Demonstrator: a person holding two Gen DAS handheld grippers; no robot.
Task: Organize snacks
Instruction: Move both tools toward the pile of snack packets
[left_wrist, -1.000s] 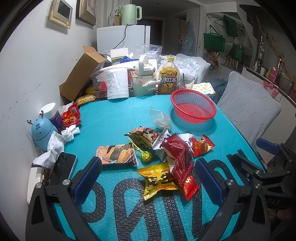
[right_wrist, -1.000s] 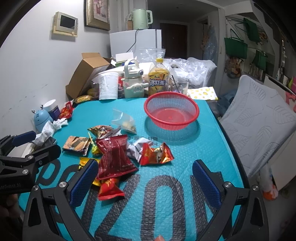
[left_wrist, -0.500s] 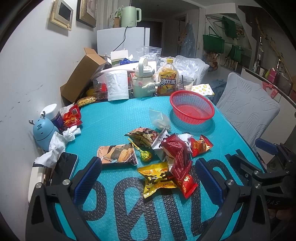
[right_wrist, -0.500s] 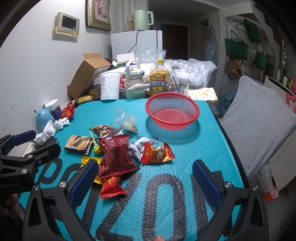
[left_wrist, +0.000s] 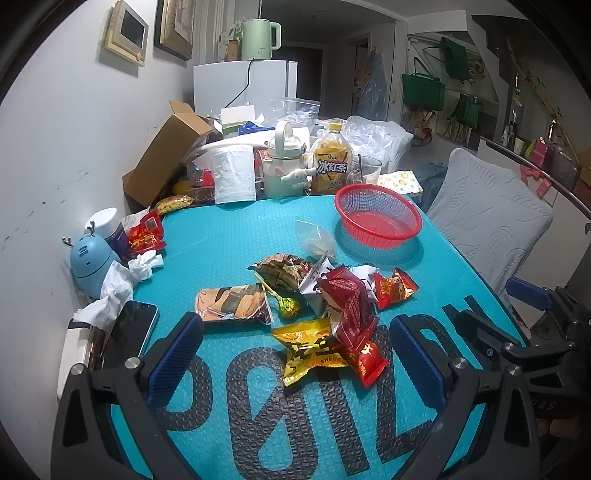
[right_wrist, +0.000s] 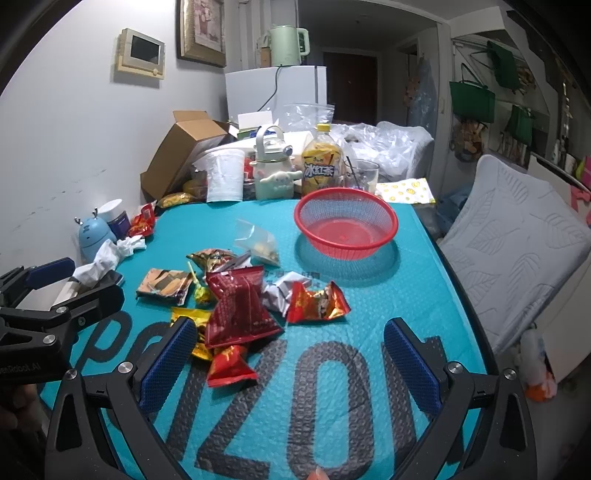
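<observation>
Now, nearest to me, both claws are spread wide and hold nothing. My left gripper (left_wrist: 295, 354) hangs low over the teal bubble-textured table mat (left_wrist: 229, 236), and my right gripper (right_wrist: 288, 354) hangs beside it, further toward the basket side.

Just ahead of the left claw, between its blue pads, lies the yellow crinkled foil snack packet (left_wrist: 308, 349). It touches the small bright red foil packet (left_wrist: 365, 360) on its right. The left claw is clearly nearer to these two; in the right view they sit at the inner edge of the left pad, not between the fingers.

A little further lies the large dark red snack bag (right_wrist: 238, 308). Its long axis runs almost away from me, so I judge that a claw closing across it would catch the narrow width. Beside it lies the orange-red foil packet (right_wrist: 319, 302), ahead of the right claw and slightly left of its centre.

Far behind, well apart from the pile, stands the red plastic mesh basket (right_wrist: 345, 214), with no snack in it. It lies straight ahead of the right claw, so I judge the right one better for carrying.
</observation>
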